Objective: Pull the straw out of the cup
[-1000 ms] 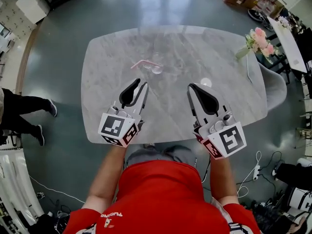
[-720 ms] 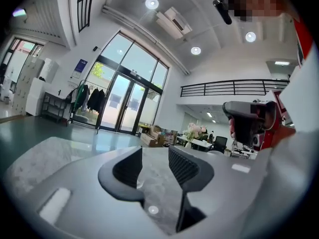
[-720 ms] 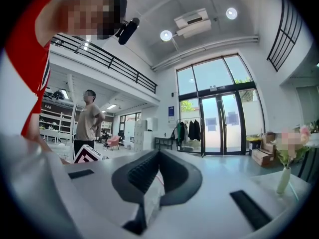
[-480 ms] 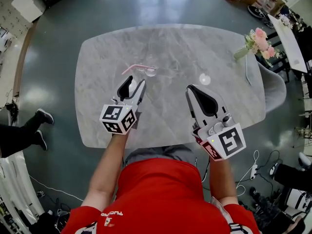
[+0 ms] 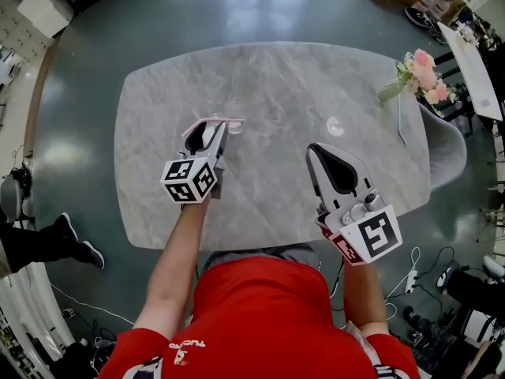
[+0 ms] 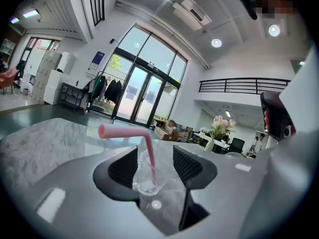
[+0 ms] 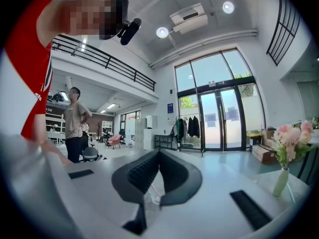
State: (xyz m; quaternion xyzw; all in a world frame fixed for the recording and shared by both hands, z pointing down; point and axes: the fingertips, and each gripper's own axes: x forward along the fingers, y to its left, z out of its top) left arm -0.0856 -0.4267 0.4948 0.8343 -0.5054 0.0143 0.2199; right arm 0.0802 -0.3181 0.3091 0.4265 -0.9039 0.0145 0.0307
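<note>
A small clear cup (image 6: 144,180) stands on the grey marble table (image 5: 316,77) with a bent pink straw (image 6: 124,132) in it. The straw's short end points left. My left gripper (image 6: 154,156) reaches level over the table with its jaws opening. The cup and straw stand between the jaws, and the pads do not press on them. In the head view the left gripper (image 5: 210,126) sits at the straw (image 5: 225,120), left of centre. My right gripper (image 5: 317,151) hovers nearer the front edge, its jaws closed tip to tip with nothing held.
A vase of pink flowers (image 5: 422,69) stands at the table's far right corner, with a small round object (image 5: 334,125) nearer the middle. A grey chair (image 5: 446,144) is at the right side. A person's legs (image 5: 47,243) are on the floor at left.
My left gripper has moved forward and down to the cup, and its jaws have spread around it. The right gripper has shifted slightly. The legs at left have walked on.
</note>
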